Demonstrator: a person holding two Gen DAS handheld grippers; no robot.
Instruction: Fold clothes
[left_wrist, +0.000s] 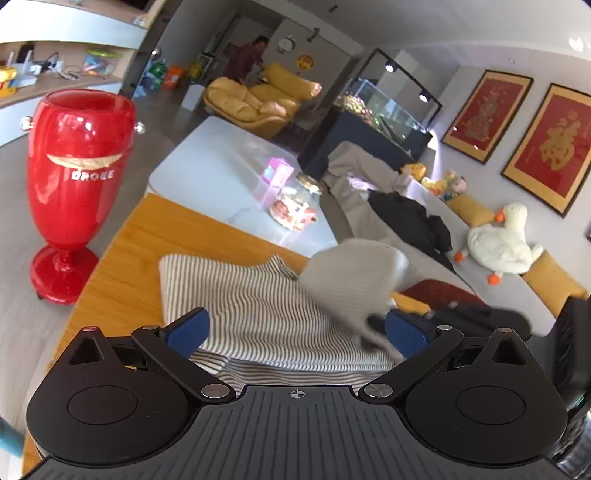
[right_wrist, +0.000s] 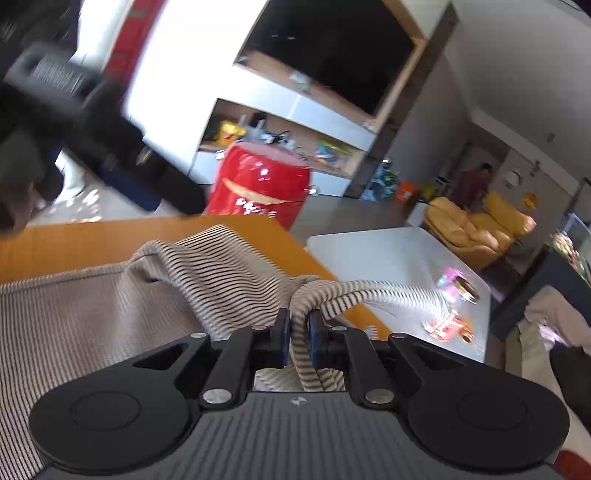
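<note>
The black right tool (right_wrist: 295, 338), blue pads nearly together, pinches a bunched fold of a beige, dark-striped knit garment (right_wrist: 229, 269) lifted off the orange wooden table (right_wrist: 74, 240). The left tool (left_wrist: 295, 328) hangs wide apart and empty over the same garment, spread across the table. Behind stand a glossy red vase-shaped stand (left_wrist: 75, 173), a white marble table (left_wrist: 218, 166), a yellow armchair (left_wrist: 266, 96) and a grey sofa (left_wrist: 436, 218) with a white plush goose (left_wrist: 498, 243).
</note>
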